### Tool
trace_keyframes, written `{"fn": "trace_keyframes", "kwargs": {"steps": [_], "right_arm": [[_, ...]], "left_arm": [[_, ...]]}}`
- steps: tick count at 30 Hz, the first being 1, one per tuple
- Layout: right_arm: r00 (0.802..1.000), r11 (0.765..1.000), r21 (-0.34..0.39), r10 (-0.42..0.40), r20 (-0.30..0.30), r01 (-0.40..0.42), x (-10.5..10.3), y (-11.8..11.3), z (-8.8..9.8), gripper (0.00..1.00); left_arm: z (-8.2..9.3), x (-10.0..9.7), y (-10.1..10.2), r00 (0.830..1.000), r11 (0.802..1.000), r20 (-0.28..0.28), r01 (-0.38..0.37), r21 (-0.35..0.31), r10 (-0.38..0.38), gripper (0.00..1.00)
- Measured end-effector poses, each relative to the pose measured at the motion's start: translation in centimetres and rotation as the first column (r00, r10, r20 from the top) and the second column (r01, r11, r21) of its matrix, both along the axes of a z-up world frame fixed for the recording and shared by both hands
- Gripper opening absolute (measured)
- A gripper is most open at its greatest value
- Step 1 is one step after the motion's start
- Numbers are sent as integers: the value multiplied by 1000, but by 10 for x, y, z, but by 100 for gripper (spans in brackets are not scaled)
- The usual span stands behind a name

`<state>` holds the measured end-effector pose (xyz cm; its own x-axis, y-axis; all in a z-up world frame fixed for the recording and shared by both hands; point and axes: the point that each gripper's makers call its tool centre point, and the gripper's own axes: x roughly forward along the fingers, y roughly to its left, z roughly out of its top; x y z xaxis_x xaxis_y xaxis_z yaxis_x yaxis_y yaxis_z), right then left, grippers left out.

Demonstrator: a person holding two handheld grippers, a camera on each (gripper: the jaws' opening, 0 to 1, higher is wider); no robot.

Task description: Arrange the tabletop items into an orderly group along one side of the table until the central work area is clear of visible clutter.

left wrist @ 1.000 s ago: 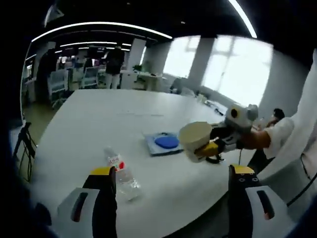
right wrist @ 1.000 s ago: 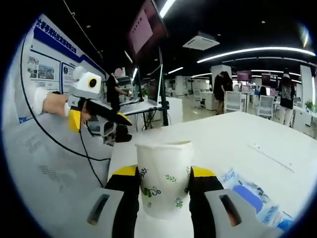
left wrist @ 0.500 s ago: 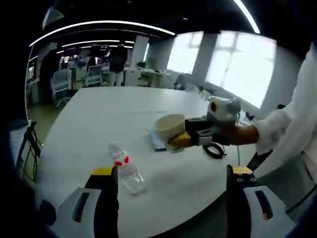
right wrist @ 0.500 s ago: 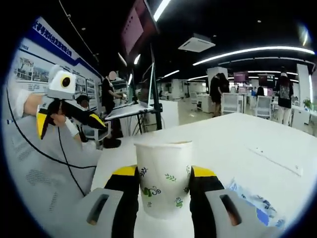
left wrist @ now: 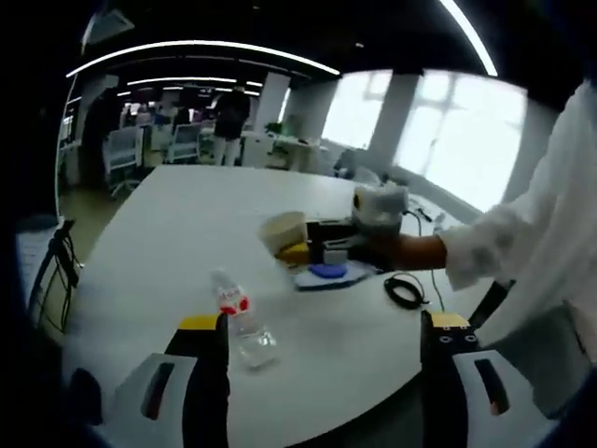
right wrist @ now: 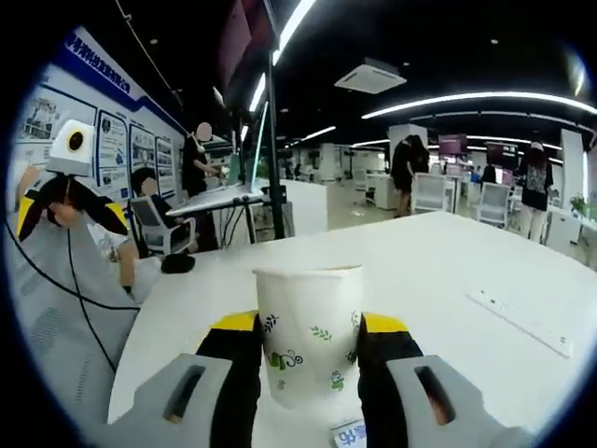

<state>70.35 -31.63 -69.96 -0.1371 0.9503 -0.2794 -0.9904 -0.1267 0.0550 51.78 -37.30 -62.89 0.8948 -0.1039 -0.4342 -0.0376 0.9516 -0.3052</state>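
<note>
A white paper cup with a leaf print (right wrist: 308,341) stands upright between the yellow-tipped jaws of my right gripper (right wrist: 310,327), which is shut on it. The left gripper view shows that cup (left wrist: 282,230) held above the white table (left wrist: 177,233), just left of a flat packet with a blue disc (left wrist: 326,273); the right gripper (left wrist: 297,248) reaches in from the right. A clear water bottle with a red label (left wrist: 241,319) lies on the table close to my left gripper (left wrist: 322,341), whose jaws stand wide apart with nothing in them. That left gripper (right wrist: 70,219) also hangs at the far left, open.
A black coiled cable (left wrist: 406,289) lies near the table's near edge by the person's white sleeve (left wrist: 504,252). A flat white strip (right wrist: 520,323) rests on the table to the right. Desks, chairs and standing people fill the room behind.
The right gripper has carried the cup leftward across the left gripper view, past the blue packet. In the right gripper view the packet has slid out below, and the left gripper has drifted to the left edge.
</note>
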Motion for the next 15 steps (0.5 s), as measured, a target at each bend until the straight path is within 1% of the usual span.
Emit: {"fn": "trace_keyframes", "kwargs": {"steps": [2,5,6,8,9,10,11,12,13,14,15], "right_arm": [[1000,1000,9,-2,-3,2,-3,1,-1,37],[1000,1000,12,-4,-9,4,0,7,-5,37],[1000,1000,13,-5,-2,5,5,12,-10,37],[1000,1000,12,-6,6,6,6,15,-12,37],[1000,1000,12,-5,4,5,7,16,-14,37],[1000,1000,15,-5,1,5,8,17,-15,37],[1000,1000,18,-8,-4,8,10,20,-17,37],[1000,1000,17,-10,-6,10,11,21,-19,37],[1000,1000,12,-13,-8,13,16,25,-26,37],[1000,1000,9,-14,-10,14,18,27,-30,37],[1000,1000,2,-17,-10,17,20,30,-37,37]], "left_arm": [[-1,-1,-1,1000,1000,-5,-2,-3,2,77],[1,-1,-2,1000,1000,2,0,2,0,78],[1,0,-2,1000,1000,4,-1,-2,1,78],[1,1,-3,1000,1000,7,1,-5,-1,78],[3,3,-3,1000,1000,23,1,1,-1,79],[6,5,0,999,1000,38,-7,21,6,82],[8,7,6,999,998,48,-29,64,26,85],[6,6,8,999,997,41,-38,69,35,87],[3,4,11,999,996,26,-48,69,46,87],[1,3,12,999,997,17,-52,63,51,87],[-1,2,13,998,997,9,-58,52,57,86]]}}
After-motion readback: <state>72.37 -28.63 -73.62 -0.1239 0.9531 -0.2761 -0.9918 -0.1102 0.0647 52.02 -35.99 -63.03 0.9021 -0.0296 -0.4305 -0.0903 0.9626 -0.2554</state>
